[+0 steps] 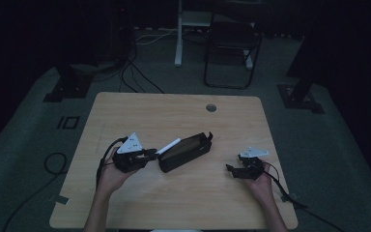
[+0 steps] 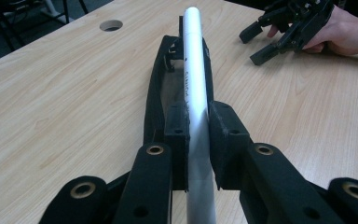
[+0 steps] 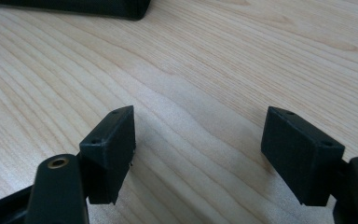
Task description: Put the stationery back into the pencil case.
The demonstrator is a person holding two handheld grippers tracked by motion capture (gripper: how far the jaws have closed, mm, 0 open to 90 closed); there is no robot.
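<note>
From the high view, a white marker [image 1: 168,145] is seen pinched in the left hand-held gripper [image 1: 150,153], its far end over the open black pencil case [image 1: 186,152] in the middle of the bench [image 1: 125,111]. The right hand-held gripper [image 1: 232,169] is kept well apart on the right. In the left gripper view, the marker [image 2: 196,84] is squeezed between the jaws and lined up along the case [image 2: 154,93]. In the right gripper view, the jaws are spread over bare wood, with nothing between them.

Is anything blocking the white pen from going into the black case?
Nothing visible blocks it. The left tongs are shut on the white pen, which points along the black case, lying open on the table. The right tongs wait open, off to the side.
</note>
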